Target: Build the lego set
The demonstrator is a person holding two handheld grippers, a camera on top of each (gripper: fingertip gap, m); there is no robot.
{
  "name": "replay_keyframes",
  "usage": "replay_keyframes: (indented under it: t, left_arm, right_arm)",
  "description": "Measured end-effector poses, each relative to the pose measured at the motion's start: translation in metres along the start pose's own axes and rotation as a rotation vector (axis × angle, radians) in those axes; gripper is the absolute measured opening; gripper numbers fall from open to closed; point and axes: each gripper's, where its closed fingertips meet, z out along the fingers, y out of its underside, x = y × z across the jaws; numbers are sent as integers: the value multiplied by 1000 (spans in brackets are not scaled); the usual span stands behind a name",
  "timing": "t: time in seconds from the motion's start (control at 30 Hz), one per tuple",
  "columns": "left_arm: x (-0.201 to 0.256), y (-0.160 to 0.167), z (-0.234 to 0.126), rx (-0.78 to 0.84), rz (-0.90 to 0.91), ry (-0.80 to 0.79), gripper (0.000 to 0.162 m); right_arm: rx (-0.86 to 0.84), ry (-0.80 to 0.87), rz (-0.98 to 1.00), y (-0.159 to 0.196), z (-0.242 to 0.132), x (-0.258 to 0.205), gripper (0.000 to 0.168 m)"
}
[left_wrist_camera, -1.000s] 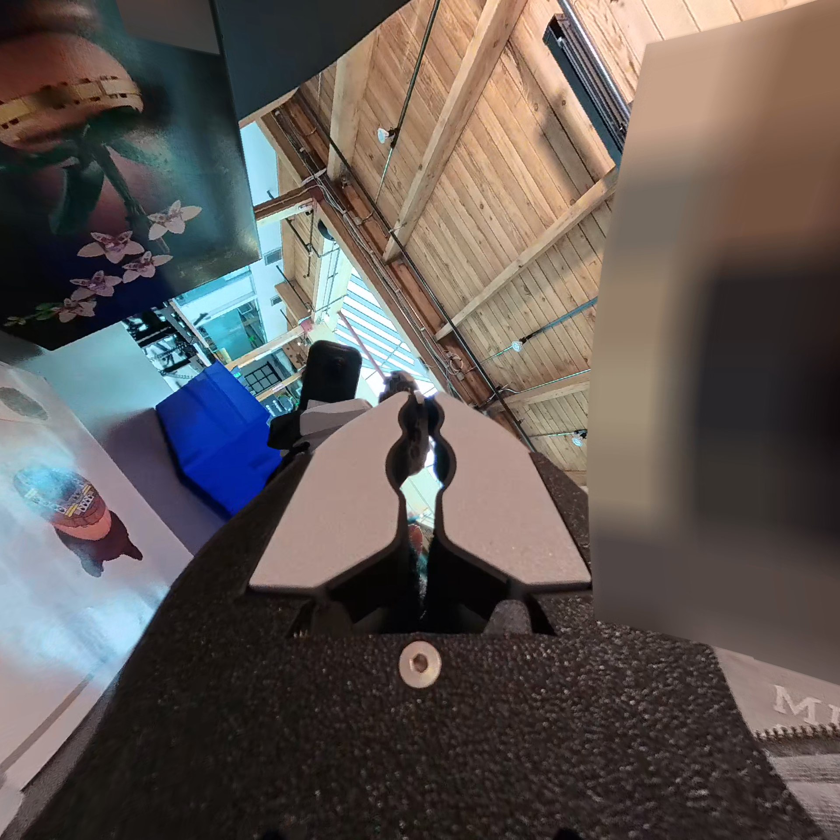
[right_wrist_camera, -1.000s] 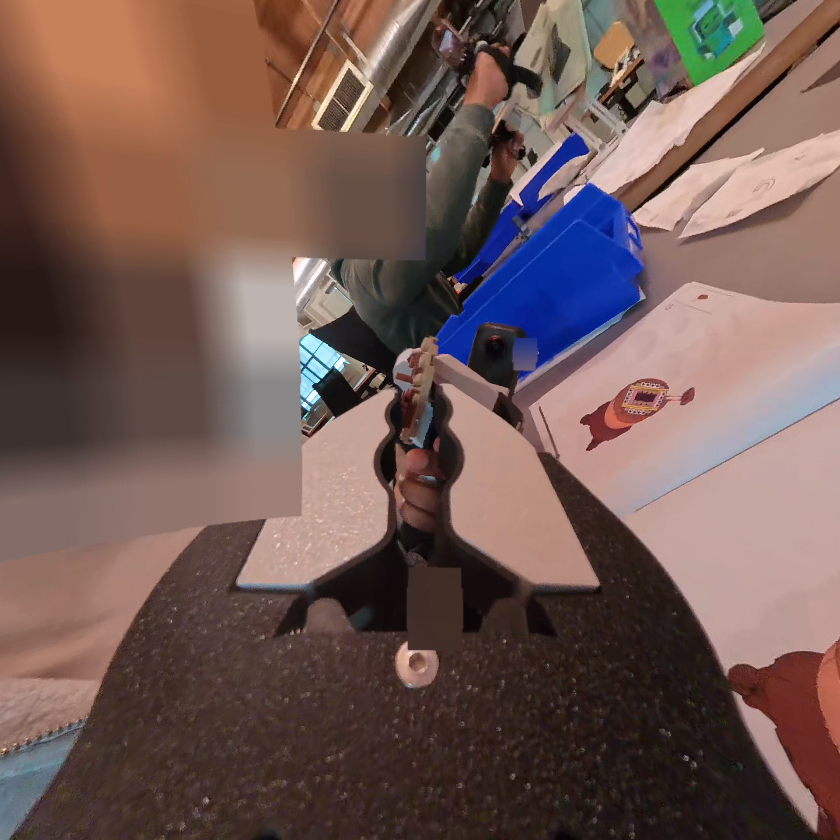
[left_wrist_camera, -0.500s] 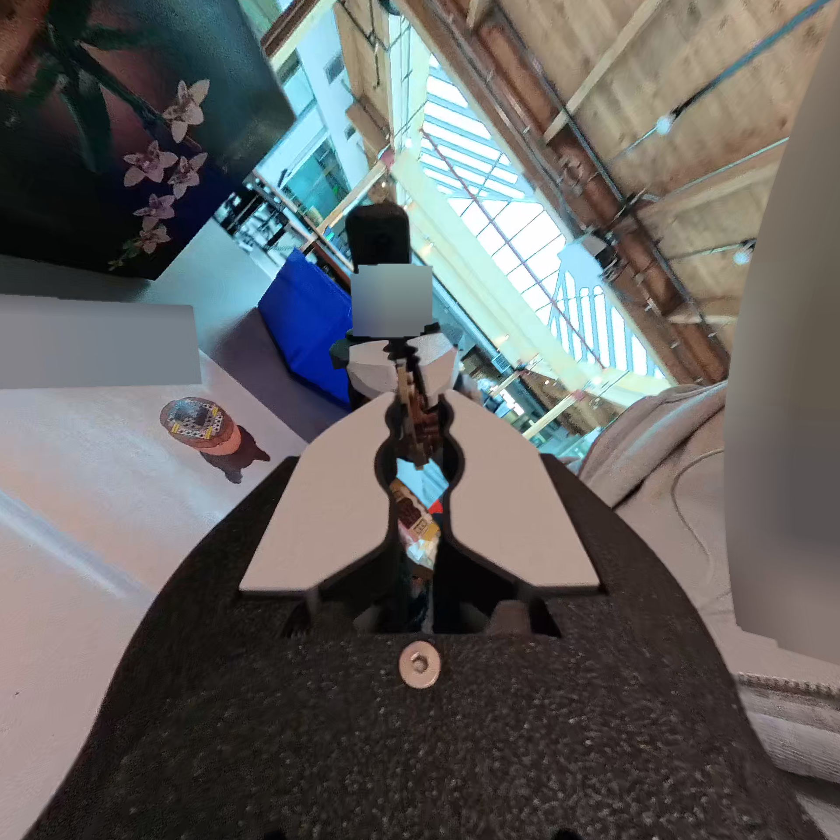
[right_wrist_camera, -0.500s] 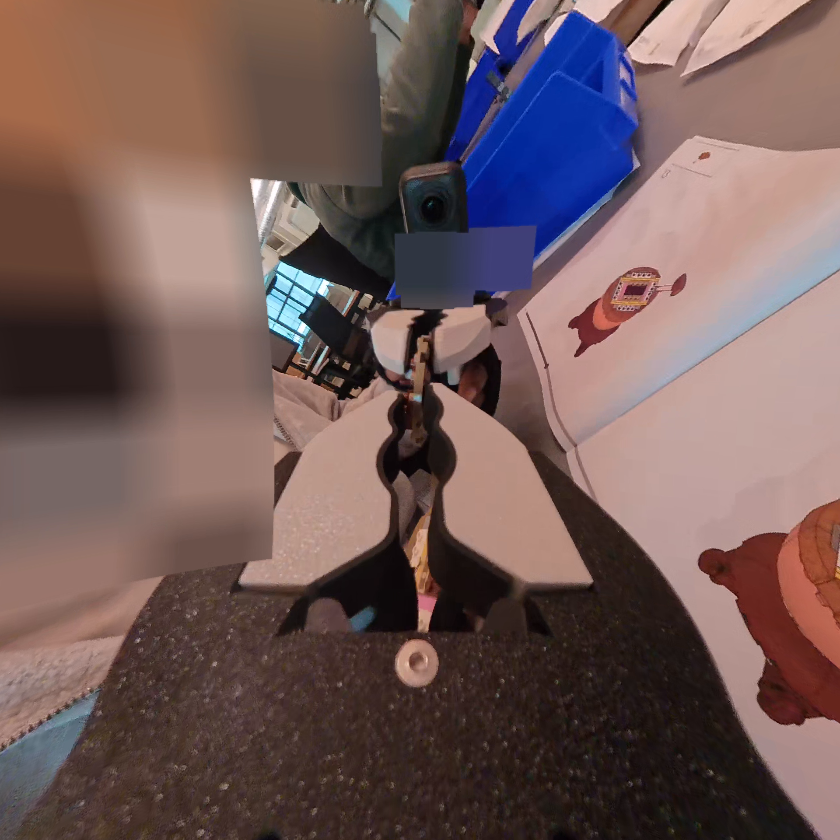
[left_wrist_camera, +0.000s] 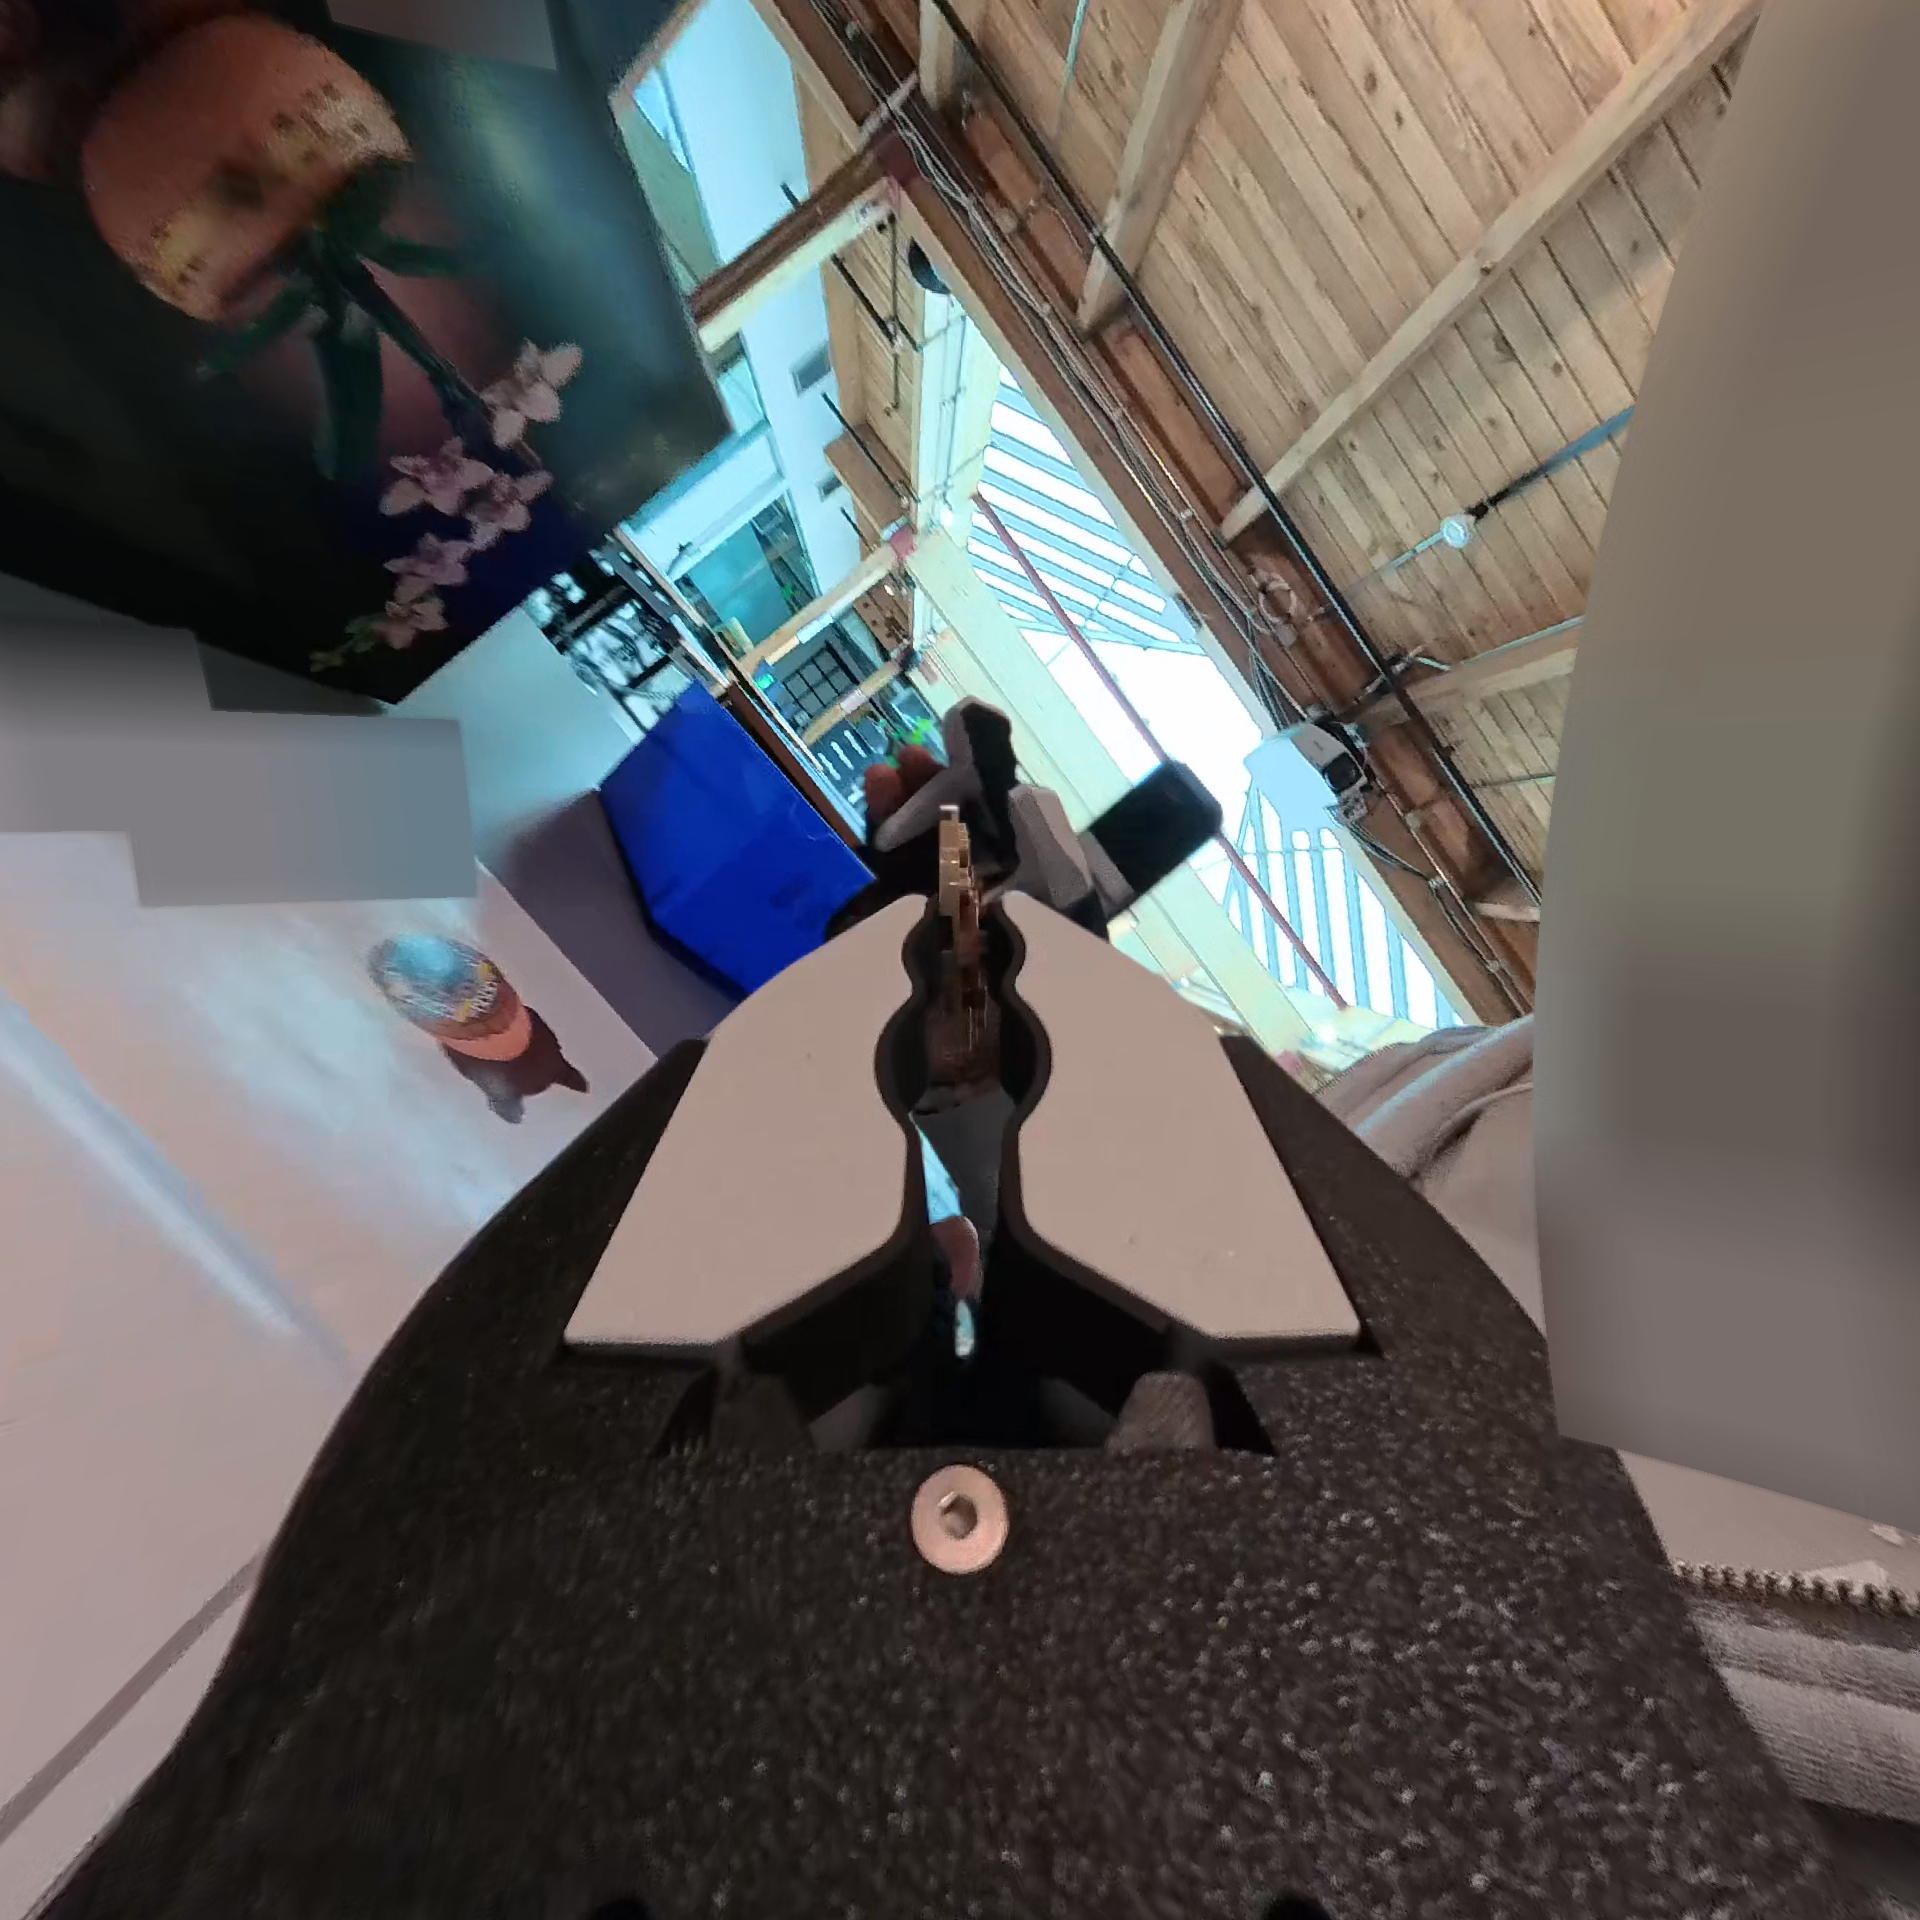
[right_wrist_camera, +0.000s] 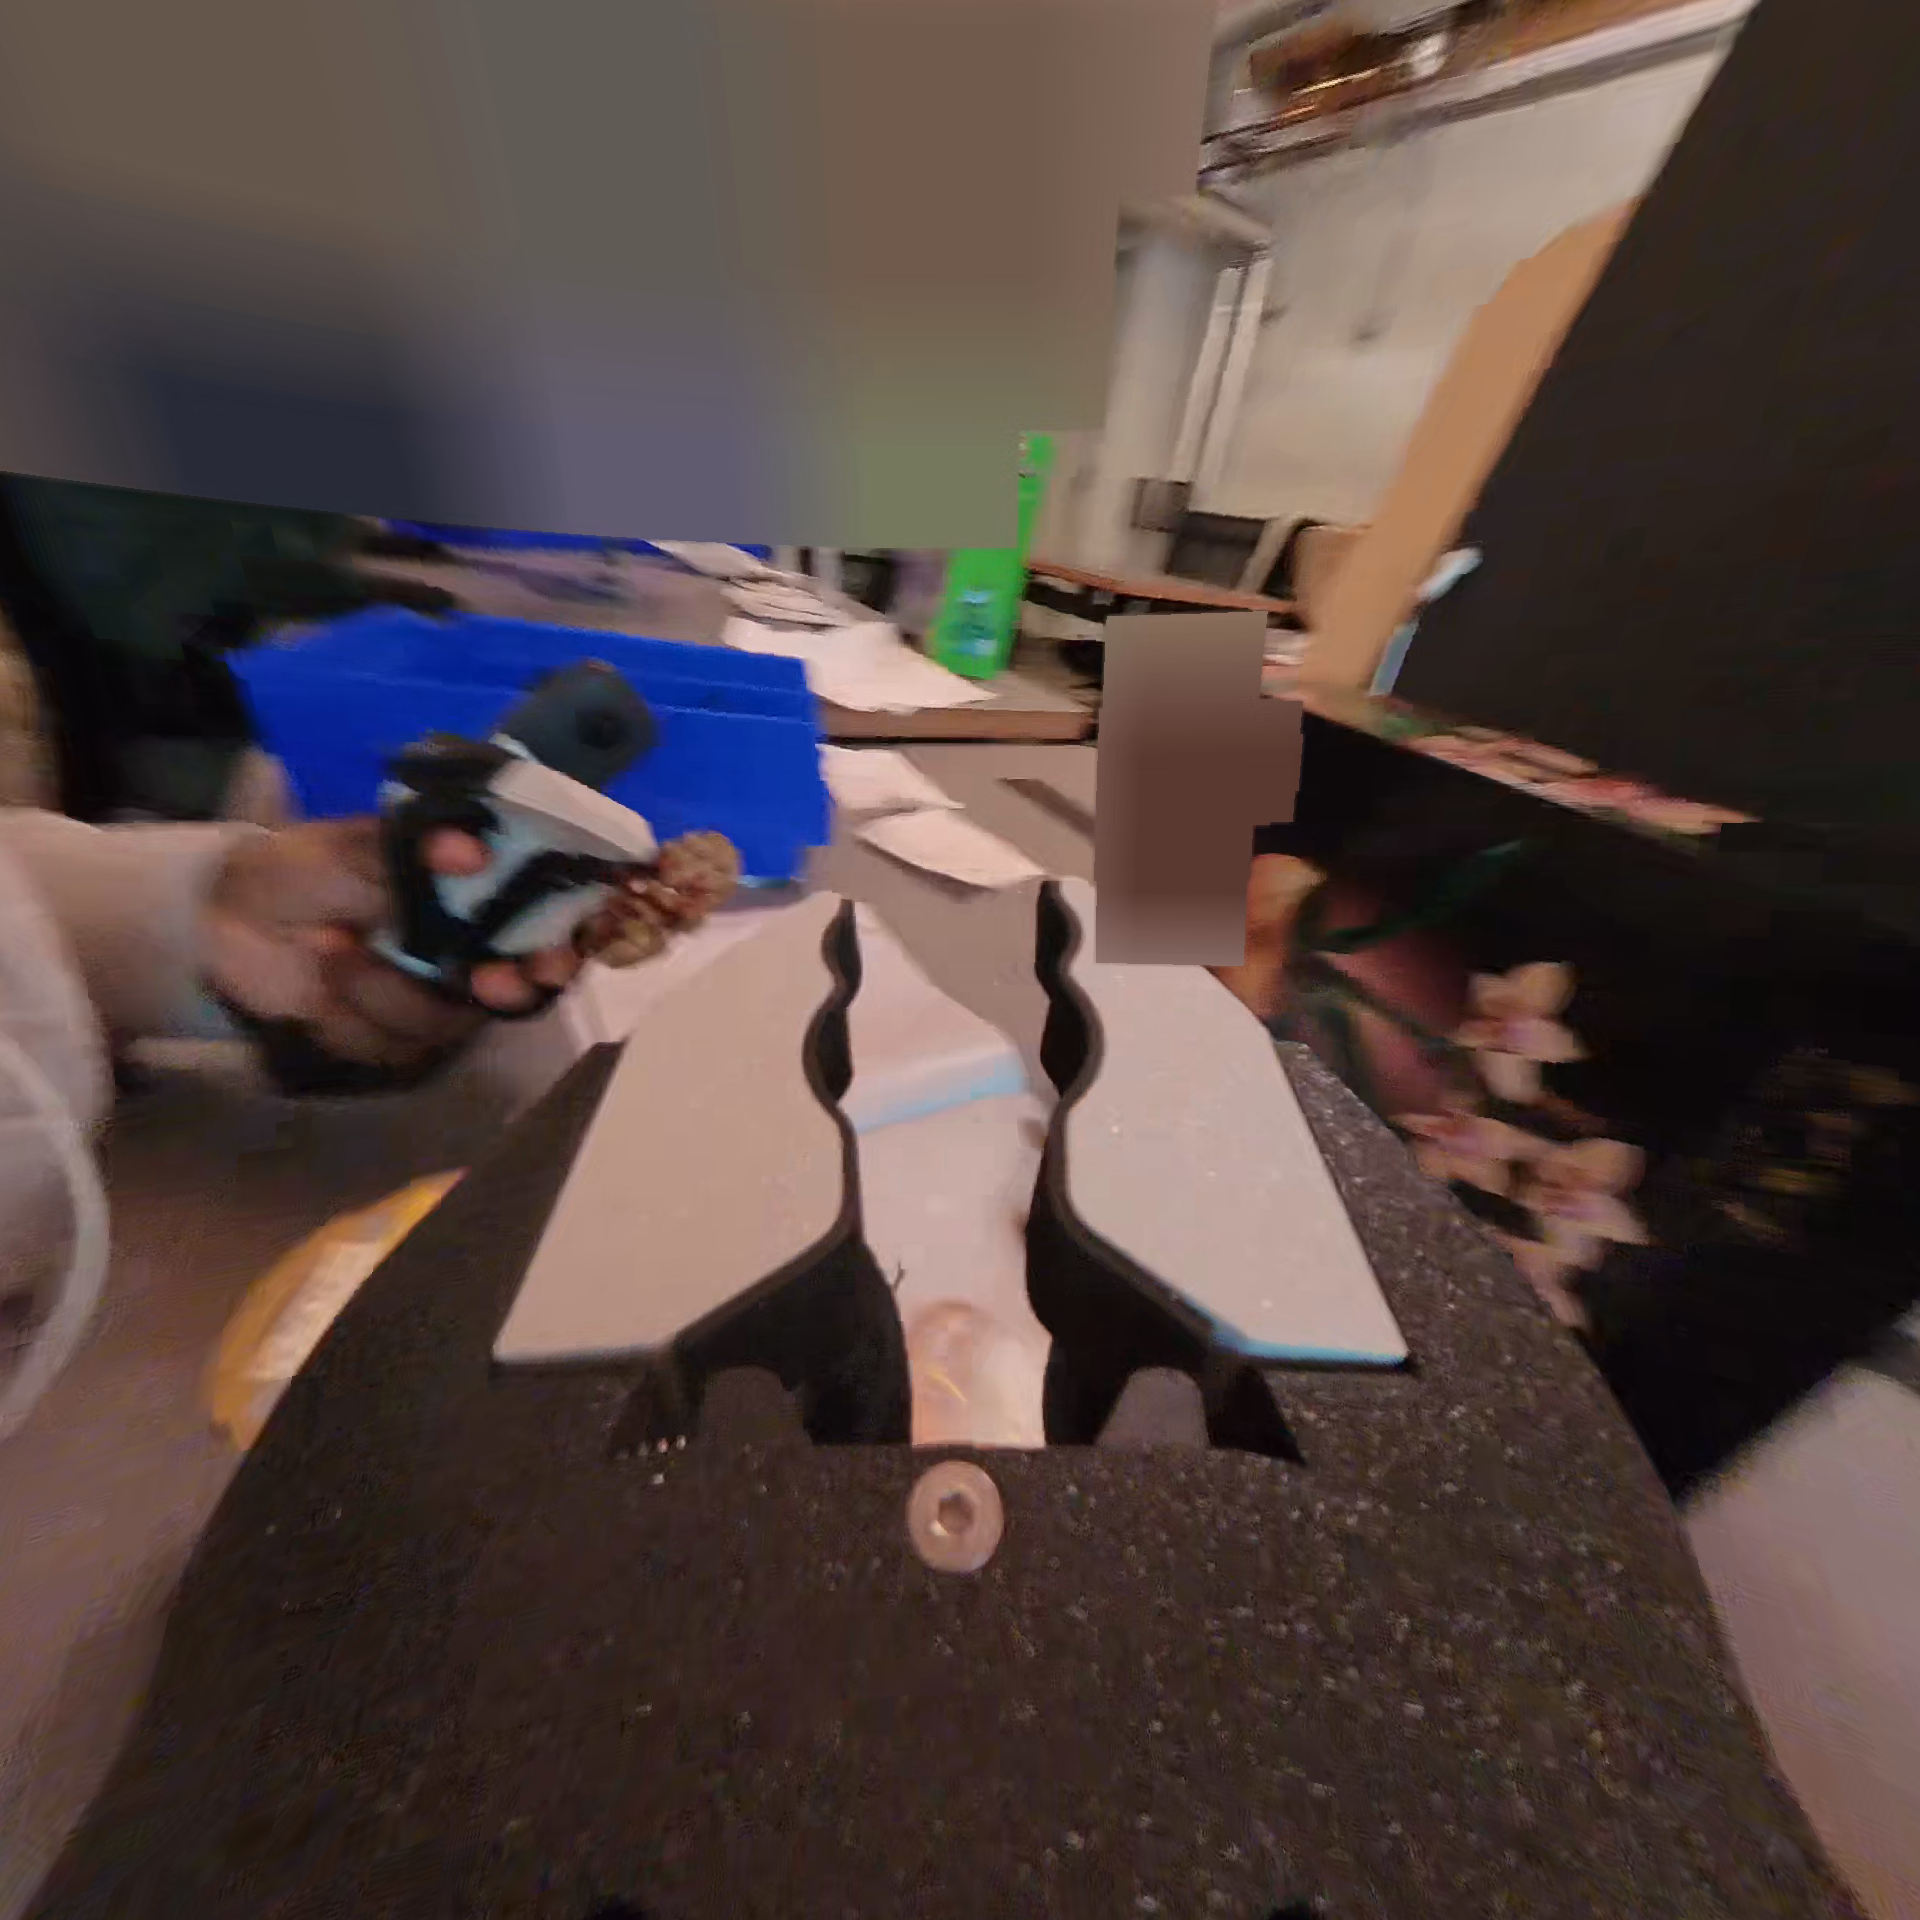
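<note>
Left gripper (left_wrist_camera: 961,914): jaws nearly closed, pinching a tan-and-brown lego piece (left_wrist_camera: 958,894) edge-on at the tips, raised off the table and tilted toward the ceiling. Same piece (right_wrist_camera: 673,899) in the right wrist view: a roundish, studded tan and brown disc at the fingertips of the far gripper, a hand (right_wrist_camera: 343,935) wrapped round the handle. Right gripper (right_wrist_camera: 945,925): jaws well apart, holding nothing, aimed low over the white instruction sheet (right_wrist_camera: 935,1049). Step in hand, by judgement: one-sided hold of the sub-assembly while the free gripper goes for the next part. For a good result: steady, firm pinch on the disc, studs kept facing the free gripper; next part taken squarely across flat faces; press straight along the stud axis, no twist. Risk: thin edge grip, disc liable to pivot or slip under pressure. Surroundings: blue bin (right_wrist_camera: 582,717) behind the held piece; dark box with flower print (left_wrist_camera: 260,312) standing at the table's far side, also close on the right in the right wrist view; printed pot figure (left_wrist_camera: 457,1003) on the sheet; loose papers (right_wrist_camera: 904,821); green carton (right_wrist_camera: 977,613); a yellowish packet (right_wrist_camera: 312,1288), blurred, kind unclear. Loose parts not visible in either view. Right wrist view motion-blurred, fine detail unreadable.
</note>
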Motion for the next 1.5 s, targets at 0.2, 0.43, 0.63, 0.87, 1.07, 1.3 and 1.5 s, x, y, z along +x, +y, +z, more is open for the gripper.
replay_keyframes:
  t: [0.2,0.43,0.63,0.87,1.07,1.3,1.5]
  left_arm:
    - [-17,-3,-9,7,7,-71,7]
    - [-37,-5,-11,27,19,-166,7]
    - [-48,-2,-12,21,-43,-185,7]
    - [-55,-2,-13,29,-104,-196,7]
    - [-58,-1,-13,28,-115,-210,7]
    - [-60,-3,-15,42,-126,-217,7]
    - [-62,-3,-15,45,-133,-225,7]
  right_arm:
    - [-136,99,-17,27,-22,14,4]
    - [-213,111,47,50,-23,24,12]
    - [-267,80,134,72,-13,30,27]
    - [-376,-19,86,92,-1,22,0]
    - [-428,-40,124,107,4,16,13]
    - [-440,-64,179,111,3,12,0]
    - [-416,-23,204,113,6,13,14]
